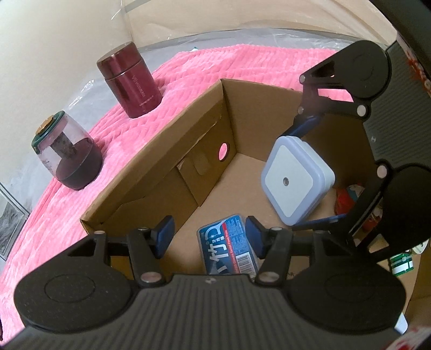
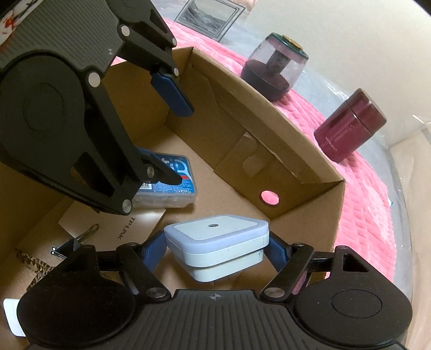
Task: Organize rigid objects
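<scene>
Now holding the white night light (image 2: 216, 246) clamped in the right gripper (image 2: 216, 251) above the cardboard box (image 2: 272, 126), flat face up, floor directly below. Left gripper (image 1: 208, 237) spread apart and empty, hovering just over the blue floss case (image 1: 229, 246).

Pretty plain room, just a cream wall (image 1: 54, 35) behind everything with soft, even light on it. The whole surface is covered in a fuzzy pink blanket (image 1: 204, 67), with clear plastic sheeting (image 1: 269, 37) along its far edge, and a framed grey picture (image 2: 210, 13) leans past one corner.
</scene>
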